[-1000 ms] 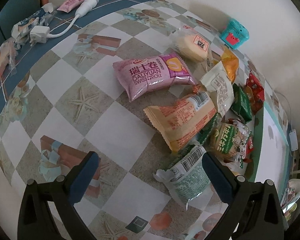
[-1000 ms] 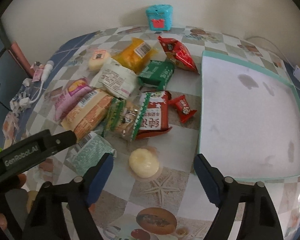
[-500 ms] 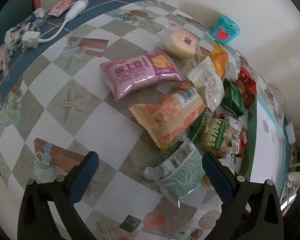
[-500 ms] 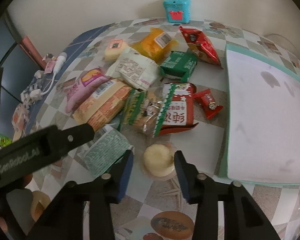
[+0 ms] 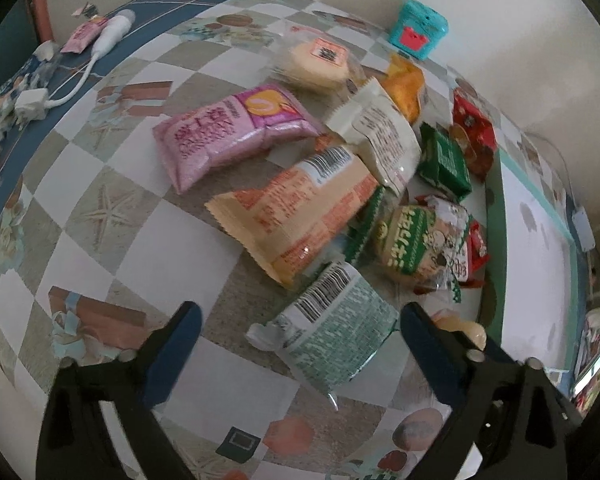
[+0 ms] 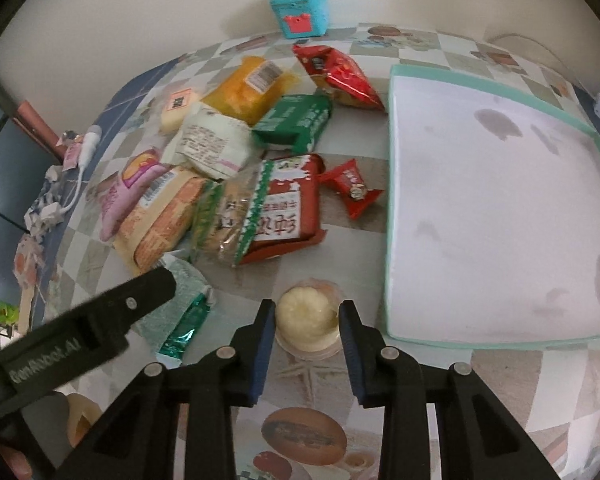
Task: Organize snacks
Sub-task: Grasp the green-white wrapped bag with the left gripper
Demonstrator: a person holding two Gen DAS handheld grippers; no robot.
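Note:
My right gripper [image 6: 307, 314] has its two blue-padded fingers on either side of a round pale yellow cake in clear wrap [image 6: 306, 317], which rests on the tablecloth; the pads touch or nearly touch its sides. The cake also shows in the left wrist view [image 5: 462, 330]. My left gripper [image 5: 300, 320] is open and empty, its fingers astride a pale green packet [image 5: 332, 330]. A pile of snack packs lies beyond: a pink Swiss roll bag [image 5: 236, 130], an orange-cream pack [image 5: 300, 210], a green-edged biscuit pack [image 6: 236, 216], a red pack [image 6: 288, 212].
A white tray with a mint-green rim [image 6: 392, 184] lies to the right of the pile. A teal box [image 6: 298, 10] stands by the wall. A white charger and cable [image 5: 80, 70] lie at the table's left edge. A small red candy [image 6: 352, 188] lies beside the tray.
My right gripper has moved forward and narrowed around the round yellow cake. My left gripper has moved closer over the pale green packet and stayed open.

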